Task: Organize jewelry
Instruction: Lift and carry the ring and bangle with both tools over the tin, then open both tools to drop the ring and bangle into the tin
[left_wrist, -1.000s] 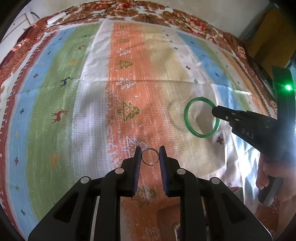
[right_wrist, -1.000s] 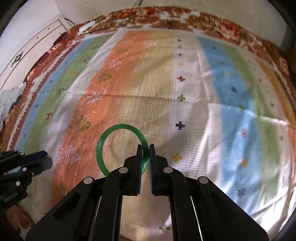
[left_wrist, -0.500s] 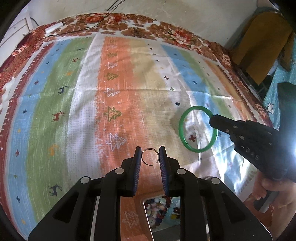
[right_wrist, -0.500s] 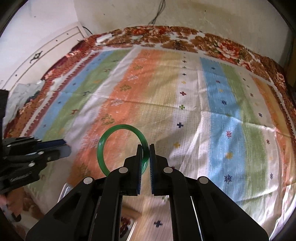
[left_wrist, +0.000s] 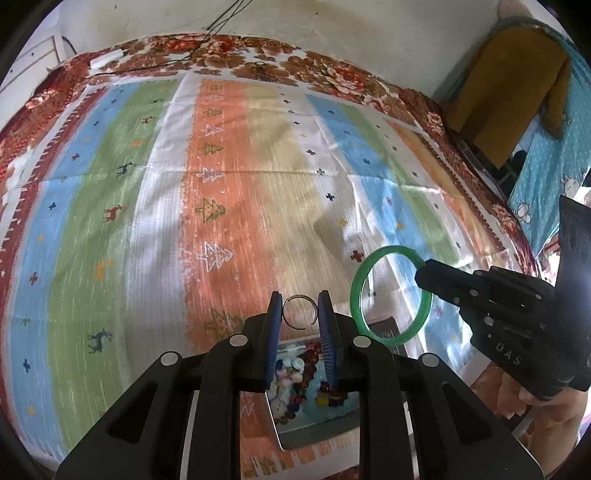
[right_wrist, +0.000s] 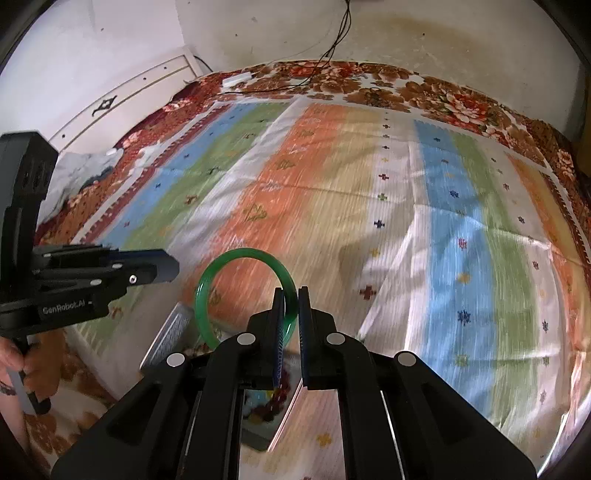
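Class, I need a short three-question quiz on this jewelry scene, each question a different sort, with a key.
1. True or false: the left hand-held gripper holds a thin open metal ring.
2. Multiple choice: the right hand-held gripper grips a) a necklace b) a green bangle c) nothing.
3. Fill in: below both tools lies a box full of coloured ____.

Key: 1 true; 2 b; 3 beads.
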